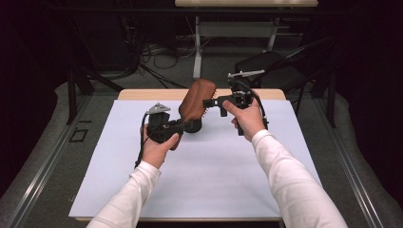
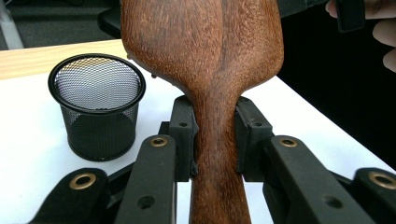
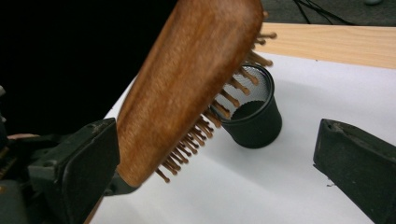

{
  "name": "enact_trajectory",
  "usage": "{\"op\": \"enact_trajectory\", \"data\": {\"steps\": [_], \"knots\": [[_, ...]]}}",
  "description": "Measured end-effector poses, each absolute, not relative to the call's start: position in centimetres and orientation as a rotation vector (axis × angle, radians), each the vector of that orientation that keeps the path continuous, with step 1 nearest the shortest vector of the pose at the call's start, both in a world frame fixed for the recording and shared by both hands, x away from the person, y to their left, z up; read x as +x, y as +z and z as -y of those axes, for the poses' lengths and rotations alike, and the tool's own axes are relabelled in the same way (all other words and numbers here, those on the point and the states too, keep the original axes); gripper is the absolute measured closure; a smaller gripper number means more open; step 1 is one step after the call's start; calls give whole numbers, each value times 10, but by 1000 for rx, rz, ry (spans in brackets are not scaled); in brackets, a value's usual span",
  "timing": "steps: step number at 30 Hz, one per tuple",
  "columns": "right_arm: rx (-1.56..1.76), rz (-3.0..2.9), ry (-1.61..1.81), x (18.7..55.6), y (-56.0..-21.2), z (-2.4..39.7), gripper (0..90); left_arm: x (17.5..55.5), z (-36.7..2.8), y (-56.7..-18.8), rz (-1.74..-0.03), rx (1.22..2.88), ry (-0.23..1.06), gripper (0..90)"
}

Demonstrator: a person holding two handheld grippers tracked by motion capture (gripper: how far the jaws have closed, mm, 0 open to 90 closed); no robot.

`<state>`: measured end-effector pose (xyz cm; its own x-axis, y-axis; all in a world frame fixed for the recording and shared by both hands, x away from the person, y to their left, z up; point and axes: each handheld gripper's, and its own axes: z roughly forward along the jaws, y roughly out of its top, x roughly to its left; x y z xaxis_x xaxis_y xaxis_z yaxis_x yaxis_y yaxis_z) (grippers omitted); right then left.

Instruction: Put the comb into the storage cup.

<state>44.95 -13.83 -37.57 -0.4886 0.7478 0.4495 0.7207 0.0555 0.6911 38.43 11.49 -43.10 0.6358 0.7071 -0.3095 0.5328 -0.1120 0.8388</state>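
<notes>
A round black wire-mesh cup (image 2: 96, 105) stands upright on the white sheet (image 1: 199, 180) that covers the surface; through its fine mesh and open mouth it looks empty. In the right gripper view the cup (image 3: 254, 114) sits just behind the brush's pins. No label or writing can be read on anything.

The wooden hairbrush (image 1: 195, 102) is reddish-brown, with a smooth, grained oval back and rows of slim wooden pins with rounded tips (image 3: 205, 123). It is held above the middle of the sheet, toward the far side, its head tilted up and away. The left hand-held gripper (image 1: 178, 127) is clamped on the brush's narrow handle (image 2: 217, 154), its black pads (image 2: 184, 135) pressing both sides. The right hand-held gripper (image 1: 214, 103) stands wide, its jaws well apart, one jaw close to the brush head's edge; whether it touches cannot be told. The light wooden surface (image 1: 142, 94) shows along the sheet's far edge.
</notes>
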Motion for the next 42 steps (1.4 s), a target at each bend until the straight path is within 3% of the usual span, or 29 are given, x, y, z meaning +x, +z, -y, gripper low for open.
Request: {"op": "enact_trajectory", "data": {"steps": [42], "knots": [[1721, -2214, 1624, 471, -385, 132, 70, 380, -101, -433, -954, 1779, 181, 719]]}}
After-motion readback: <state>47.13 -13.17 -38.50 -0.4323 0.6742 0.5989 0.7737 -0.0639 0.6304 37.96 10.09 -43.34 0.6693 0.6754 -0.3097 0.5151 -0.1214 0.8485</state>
